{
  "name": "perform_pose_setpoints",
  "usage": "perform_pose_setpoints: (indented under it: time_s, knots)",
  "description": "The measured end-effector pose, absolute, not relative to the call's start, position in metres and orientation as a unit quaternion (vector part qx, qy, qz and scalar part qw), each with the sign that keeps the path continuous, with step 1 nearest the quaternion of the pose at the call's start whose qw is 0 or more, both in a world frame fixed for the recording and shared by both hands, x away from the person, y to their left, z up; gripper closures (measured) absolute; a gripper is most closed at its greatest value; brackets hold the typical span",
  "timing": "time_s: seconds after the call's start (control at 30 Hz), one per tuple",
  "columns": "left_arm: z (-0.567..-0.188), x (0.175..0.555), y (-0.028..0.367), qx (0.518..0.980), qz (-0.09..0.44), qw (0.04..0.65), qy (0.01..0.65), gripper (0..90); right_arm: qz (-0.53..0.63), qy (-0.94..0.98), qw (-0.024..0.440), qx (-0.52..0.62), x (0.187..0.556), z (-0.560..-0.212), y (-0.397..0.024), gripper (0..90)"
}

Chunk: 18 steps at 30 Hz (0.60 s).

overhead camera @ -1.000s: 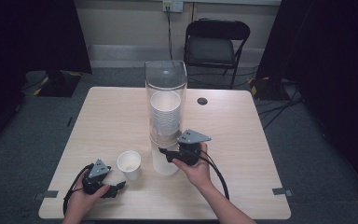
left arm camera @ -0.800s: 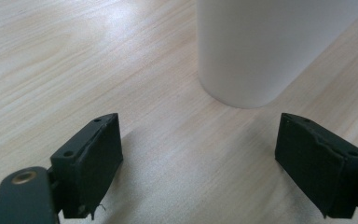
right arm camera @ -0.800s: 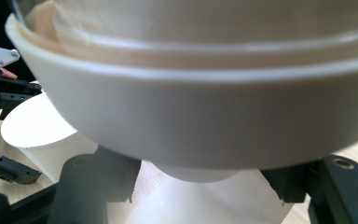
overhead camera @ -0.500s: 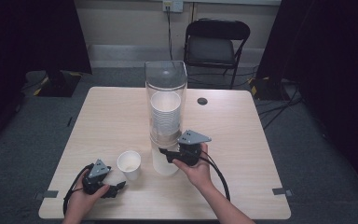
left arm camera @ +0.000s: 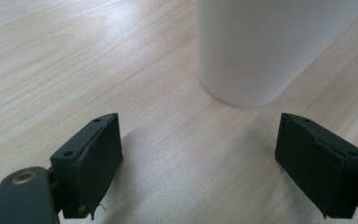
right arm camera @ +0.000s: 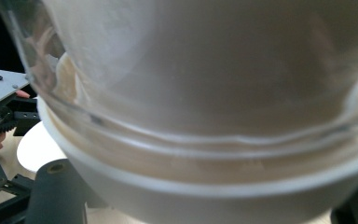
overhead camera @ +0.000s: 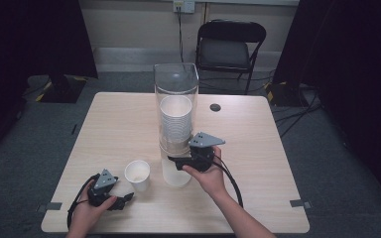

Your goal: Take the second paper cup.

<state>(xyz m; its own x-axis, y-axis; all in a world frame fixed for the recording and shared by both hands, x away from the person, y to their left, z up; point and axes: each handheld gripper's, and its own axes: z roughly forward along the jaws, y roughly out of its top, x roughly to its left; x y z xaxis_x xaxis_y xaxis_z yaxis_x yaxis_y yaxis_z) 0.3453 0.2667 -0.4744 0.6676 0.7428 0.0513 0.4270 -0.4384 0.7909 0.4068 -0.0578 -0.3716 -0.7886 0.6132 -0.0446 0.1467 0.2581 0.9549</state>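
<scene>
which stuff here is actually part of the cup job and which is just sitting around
In the job:
- clear cup dispenser
- stack of white cups inside it
- bottom cup under the dispenser, at the right gripper
- loose white cup in front of the open left gripper

Just there:
- black folding chair
- dark round spot on the table

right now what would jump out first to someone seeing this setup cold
The tall clear cup dispenser at the middle of the wooden table, with a stack of white cups inside, catches the eye first. The right gripper sits at its base by the lowest cup, its jaws having just been opening. Near the front left, a lone white cup stands upright just ahead of the open left gripper.
</scene>
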Motion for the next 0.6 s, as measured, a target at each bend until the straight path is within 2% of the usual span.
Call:
perform_pose_setpoints:
  time_s: [0.07,0.6]
  knots:
    - [-0.474,0.345,0.267,0.824,0.201,0.394,0.355,14.2,0.551,0.767,0.218,0.245,0.407,-0.373,-0.057,32.5]
    - [-0.475,0.345,0.267,0.824,0.201,0.393,0.355,14.2,0.542,0.777,0.23,0.221,0.409,-0.383,-0.062,35.3]
